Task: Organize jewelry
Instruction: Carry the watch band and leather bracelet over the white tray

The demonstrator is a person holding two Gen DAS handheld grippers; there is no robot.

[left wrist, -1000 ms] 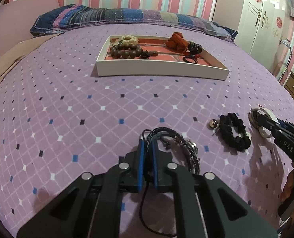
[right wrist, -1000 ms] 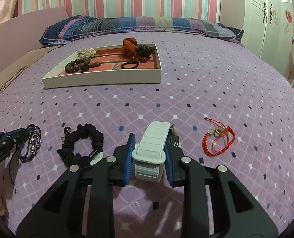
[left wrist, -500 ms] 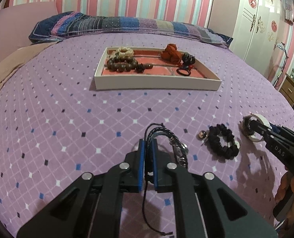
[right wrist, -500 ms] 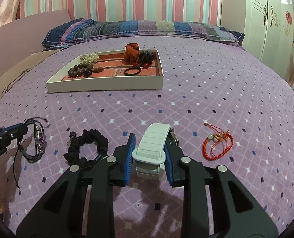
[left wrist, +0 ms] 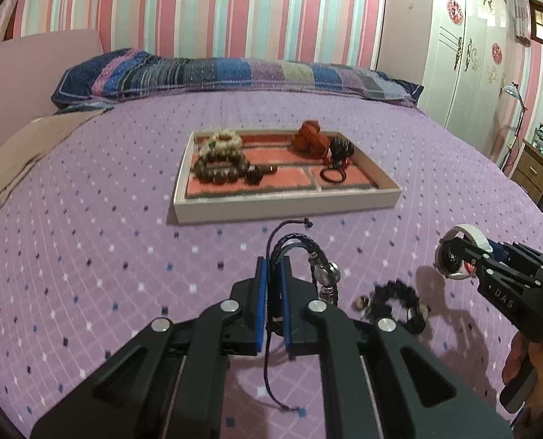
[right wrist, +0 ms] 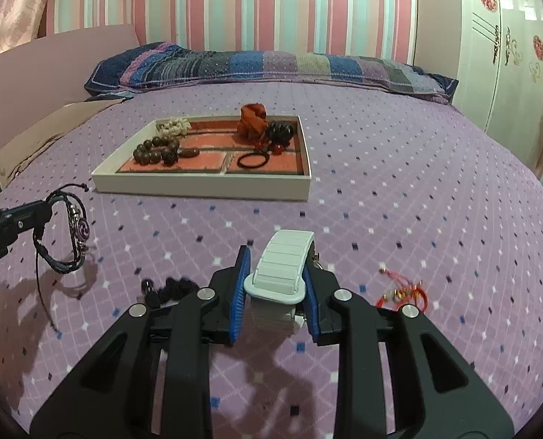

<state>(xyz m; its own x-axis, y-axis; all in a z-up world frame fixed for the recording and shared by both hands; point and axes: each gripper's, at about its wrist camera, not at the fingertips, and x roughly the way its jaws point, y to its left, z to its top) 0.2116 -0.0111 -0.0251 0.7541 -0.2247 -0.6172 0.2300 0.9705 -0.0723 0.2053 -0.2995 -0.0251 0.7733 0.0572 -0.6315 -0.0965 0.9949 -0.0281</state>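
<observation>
My left gripper (left wrist: 272, 267) is shut on a black braided cord bracelet (left wrist: 300, 252) with a metal charm, held above the purple bedspread; it also shows in the right wrist view (right wrist: 70, 234). My right gripper (right wrist: 275, 274) is shut on a white watch (right wrist: 284, 267), also lifted; the watch shows in the left wrist view (left wrist: 461, 252). A white jewelry tray (left wrist: 286, 206) with an orange lining lies farther up the bed, holding bead bracelets, an orange scrunchie and a black hair tie. A black scrunchie (left wrist: 399, 303) and a red string bracelet (right wrist: 403, 289) lie on the bedspread.
A striped pillow (left wrist: 234, 73) lies along the head of the bed. A tan cloth (left wrist: 33, 142) lies at the bed's left side. A white wardrobe (left wrist: 465, 58) and a wooden desk (left wrist: 538, 168) stand to the right.
Both grippers have risen off the bedspread with their items and moved toward the tray. The black scrunchie and red bracelet stayed on the bed.
</observation>
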